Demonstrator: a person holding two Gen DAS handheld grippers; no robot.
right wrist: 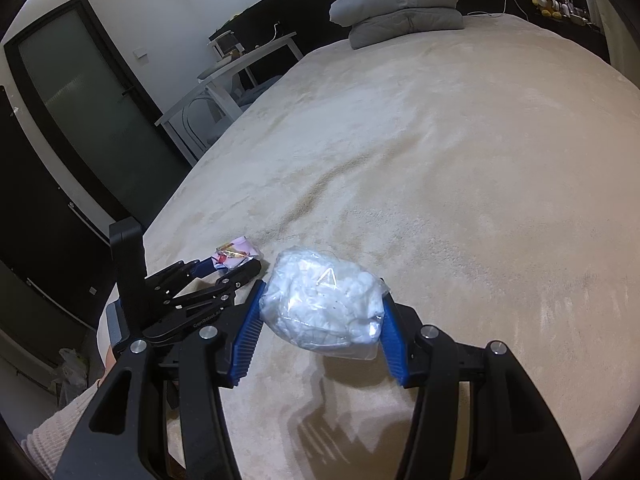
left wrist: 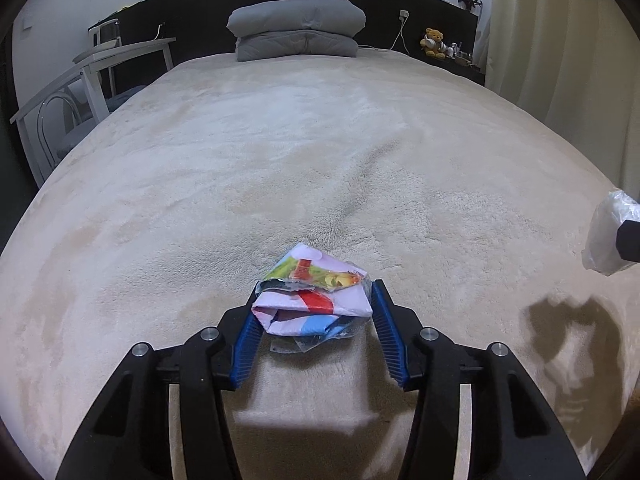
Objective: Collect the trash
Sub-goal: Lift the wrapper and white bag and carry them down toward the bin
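Left gripper (left wrist: 314,300) clamps a crumpled colourful wrapper (left wrist: 312,292) resting on the beige bed cover (left wrist: 320,140). Right gripper (right wrist: 322,304) holds a bundled clear plastic bag (right wrist: 324,304) just above the cover. Folded grey bedding (left wrist: 298,32) lies at the headboard.

The only lettering I can make out is "GenRobot" and a bit more, printed in small grey type on the black body of the left gripper (right wrist: 236,266), seen from the right wrist. The colourful wrapper (left wrist: 310,294) carries pictures, but no words I can read.
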